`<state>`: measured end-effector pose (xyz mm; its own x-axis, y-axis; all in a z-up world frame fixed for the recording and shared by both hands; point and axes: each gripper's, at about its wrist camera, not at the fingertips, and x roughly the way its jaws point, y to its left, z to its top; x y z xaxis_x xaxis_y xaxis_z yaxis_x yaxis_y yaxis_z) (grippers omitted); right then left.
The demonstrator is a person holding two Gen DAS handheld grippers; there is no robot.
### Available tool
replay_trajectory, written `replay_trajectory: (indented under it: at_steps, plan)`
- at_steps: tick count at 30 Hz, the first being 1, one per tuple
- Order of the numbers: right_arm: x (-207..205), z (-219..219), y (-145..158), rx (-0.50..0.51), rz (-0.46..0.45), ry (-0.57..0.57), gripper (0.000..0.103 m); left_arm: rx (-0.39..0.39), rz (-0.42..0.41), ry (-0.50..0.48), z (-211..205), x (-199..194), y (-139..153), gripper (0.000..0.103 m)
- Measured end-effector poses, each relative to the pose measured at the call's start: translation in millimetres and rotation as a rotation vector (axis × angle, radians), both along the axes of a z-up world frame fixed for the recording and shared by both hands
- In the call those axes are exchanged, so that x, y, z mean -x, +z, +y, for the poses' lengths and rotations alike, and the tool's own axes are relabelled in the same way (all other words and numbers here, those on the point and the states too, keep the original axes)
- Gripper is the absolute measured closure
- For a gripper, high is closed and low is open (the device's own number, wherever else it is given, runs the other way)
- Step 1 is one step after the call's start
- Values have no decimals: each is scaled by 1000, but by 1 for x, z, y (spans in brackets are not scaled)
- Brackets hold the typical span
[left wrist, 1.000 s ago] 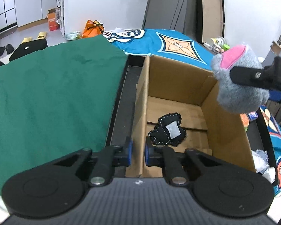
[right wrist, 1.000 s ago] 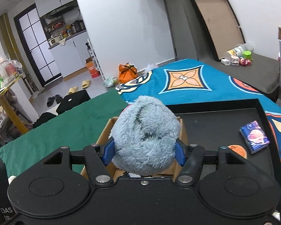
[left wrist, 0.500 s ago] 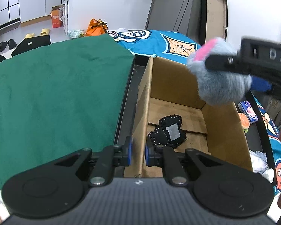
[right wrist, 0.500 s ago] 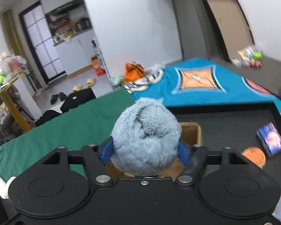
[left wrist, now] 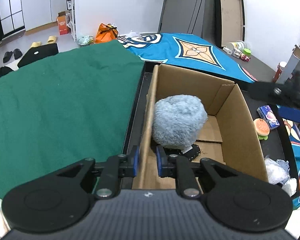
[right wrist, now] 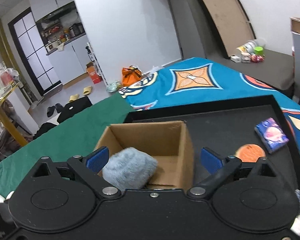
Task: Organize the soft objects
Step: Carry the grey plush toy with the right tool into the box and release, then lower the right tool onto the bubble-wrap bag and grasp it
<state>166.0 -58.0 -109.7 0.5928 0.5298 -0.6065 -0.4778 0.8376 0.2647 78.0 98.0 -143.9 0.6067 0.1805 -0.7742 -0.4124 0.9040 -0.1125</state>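
A cardboard box [left wrist: 238, 120] stands open-topped in a shallow black tray [right wrist: 230, 118] on the tabletop. A fluffy grey-blue plush toy [left wrist: 178, 120] now lies inside the box, pressed against its left wall and covering most of a small black soft toy [left wrist: 193, 152] on the box floor.

The right tool [right wrist: 156, 159] hangs above the box with its blue-padded jaws spread wide; they have just been opening, and the plush sits below them, free of both pads. The left tool [left wrist: 147, 161] stays narrow, straddling the box's left wall; its jaws have just eased apart slightly, and a small gap seems to show on each side of the cardboard, so it appears to steady the wall loosely rather than clamp it.

The step in hand looks like the drop: one more soft thing is in the box. The next move probably calls for the right tool to fetch another item, such as the small burger toy [left wrist: 261, 128] or the white fluffy bundle [left wrist: 276, 171] lying on the tray.

The black toy is mostly hidden. The right tool shows blurred at the left view's edge, and the bundle is cut off.
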Motion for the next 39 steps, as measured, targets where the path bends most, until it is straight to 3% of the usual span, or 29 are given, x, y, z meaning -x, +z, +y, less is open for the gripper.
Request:
replay_trajectory:
  at_steps: [1,5,8,20,27,34,39]
  plan:
    - [1,-5,0,2,1,-6,5,-7,-2,-2,-1,0,1,79]
    - [-3,-25,4,7,1,-30,5,-30,-16,5,-5,0,8,51]
    - [-6,-41,4,29,-8,-56,5,-53,-12,9,-10,-1,10,45]
    - [-10,-90,-25,82,79,-97,17,-91,17,-29,-28,-16,9,38]
    - [-9,-104,-59,138,205,-103,44,-121,46,-36,-38,-24,8,36]
    - [-10,-111,-69,134,212,-99,66,-159,68,-34,-46,-29,6,32]
    - [-18,-121,-77,122,229,-109,71,-173,80,-25,-49,-32,6,31]
